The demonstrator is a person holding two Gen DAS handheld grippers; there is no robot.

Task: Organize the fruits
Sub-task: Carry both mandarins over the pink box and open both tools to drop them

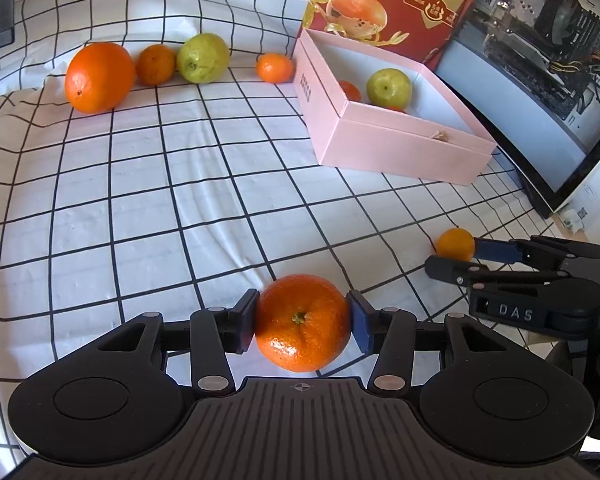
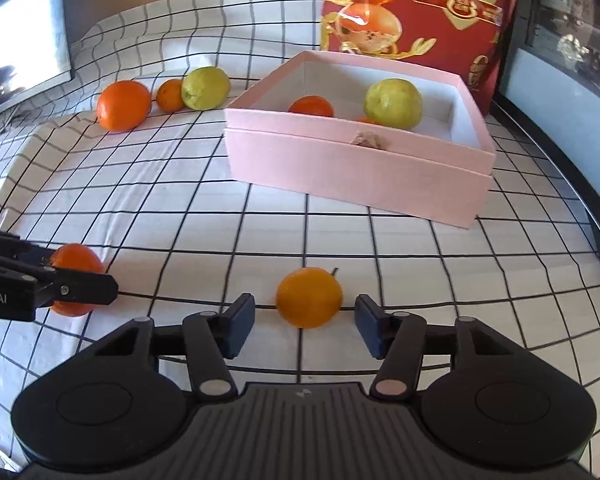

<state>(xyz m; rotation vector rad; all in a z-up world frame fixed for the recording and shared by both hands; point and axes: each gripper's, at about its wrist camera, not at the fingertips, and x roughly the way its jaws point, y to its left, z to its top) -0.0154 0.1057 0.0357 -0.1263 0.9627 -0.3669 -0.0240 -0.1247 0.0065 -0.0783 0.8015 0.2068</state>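
My left gripper [image 1: 303,322] is shut on a glossy mandarin [image 1: 302,324] low over the checked cloth; it also shows in the right wrist view [image 2: 76,278]. My right gripper [image 2: 305,326] is open, its pads on either side of a small yellow-orange fruit [image 2: 309,297] that lies on the cloth, not touching it; it also shows in the left wrist view [image 1: 455,243]. A pink box [image 2: 352,168] holds a green fruit [image 2: 393,103] and small orange ones [image 2: 311,106].
At the back left lie a big orange [image 1: 99,77], a small orange [image 1: 155,64], a green fruit [image 1: 202,57] and a mandarin [image 1: 274,67] beside the box. A red printed bag [image 2: 420,4] stands behind the box. Monitors [image 1: 540,92] stand at the right and left edges.
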